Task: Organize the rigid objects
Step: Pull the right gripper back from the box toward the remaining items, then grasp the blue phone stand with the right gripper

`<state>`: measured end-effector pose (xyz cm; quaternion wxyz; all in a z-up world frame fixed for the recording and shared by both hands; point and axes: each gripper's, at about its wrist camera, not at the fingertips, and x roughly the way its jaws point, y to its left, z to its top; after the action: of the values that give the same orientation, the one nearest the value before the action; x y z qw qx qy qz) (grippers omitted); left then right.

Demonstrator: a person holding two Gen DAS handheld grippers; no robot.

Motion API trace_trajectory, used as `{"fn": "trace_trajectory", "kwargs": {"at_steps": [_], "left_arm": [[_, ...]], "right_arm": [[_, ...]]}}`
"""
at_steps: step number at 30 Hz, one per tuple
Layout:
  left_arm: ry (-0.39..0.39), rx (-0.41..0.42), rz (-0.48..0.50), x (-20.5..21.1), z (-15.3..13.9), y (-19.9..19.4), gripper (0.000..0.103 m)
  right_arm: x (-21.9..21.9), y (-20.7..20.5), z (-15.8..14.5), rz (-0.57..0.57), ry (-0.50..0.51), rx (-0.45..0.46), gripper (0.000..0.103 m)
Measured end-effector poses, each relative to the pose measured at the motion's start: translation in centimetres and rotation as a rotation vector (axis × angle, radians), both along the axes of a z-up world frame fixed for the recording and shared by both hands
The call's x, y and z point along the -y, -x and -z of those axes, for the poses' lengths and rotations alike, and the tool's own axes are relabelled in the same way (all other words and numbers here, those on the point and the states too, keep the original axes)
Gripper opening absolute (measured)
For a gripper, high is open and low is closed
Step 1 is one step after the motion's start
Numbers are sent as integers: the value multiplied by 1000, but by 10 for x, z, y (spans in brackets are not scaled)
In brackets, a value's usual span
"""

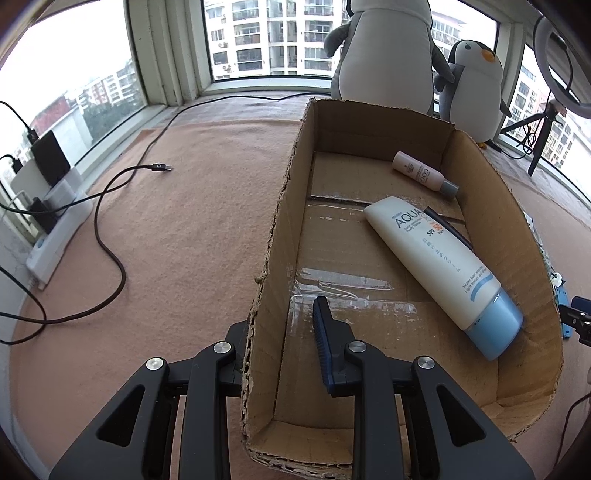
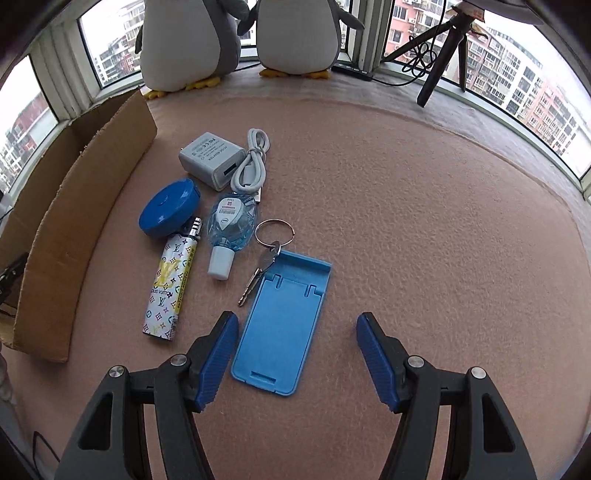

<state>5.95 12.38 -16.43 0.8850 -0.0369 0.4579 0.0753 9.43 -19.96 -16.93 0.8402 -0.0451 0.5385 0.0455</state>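
Observation:
My left gripper (image 1: pixel 275 317) is shut on the left wall of the open cardboard box (image 1: pixel 280 206), one finger outside and one inside. In the box lie a white sunscreen tube (image 1: pixel 439 269) with a blue cap, a small pink bottle (image 1: pixel 421 171) and a dark pen (image 1: pixel 448 225) partly under the tube. My right gripper (image 2: pixel 297 319) is open just above the carpet, with a blue phone stand (image 2: pixel 280 325) flat between its fingers, near the left one. Beyond it lie a key on a ring (image 2: pixel 260 267), a patterned lighter (image 2: pixel 171 284), a sanitizer bottle (image 2: pixel 231 229), a blue round case (image 2: pixel 170 212), a white charger (image 2: pixel 210 158) and a coiled white cable (image 2: pixel 253 162).
The box's outer wall (image 2: pixel 85 206) stands left of the loose items. Two plush penguins (image 2: pixel 295 33) sit by the window, with a tripod (image 2: pixel 443 48) at the right. A black cable (image 1: pixel 110 221) and a power strip (image 1: pixel 55 240) lie on the carpet left of the box.

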Motion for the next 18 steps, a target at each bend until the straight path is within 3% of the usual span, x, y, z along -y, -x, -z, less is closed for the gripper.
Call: {"fn": "trace_trajectory", "kwargs": {"at_steps": [10, 18], "left_arm": [[11, 4, -10, -1, 1, 0, 23], [6, 3, -19, 0, 0, -1, 23]], "right_arm": [[20, -12, 0, -20, 20, -8, 62], [21, -22, 0, -75, -9, -16, 55]]}}
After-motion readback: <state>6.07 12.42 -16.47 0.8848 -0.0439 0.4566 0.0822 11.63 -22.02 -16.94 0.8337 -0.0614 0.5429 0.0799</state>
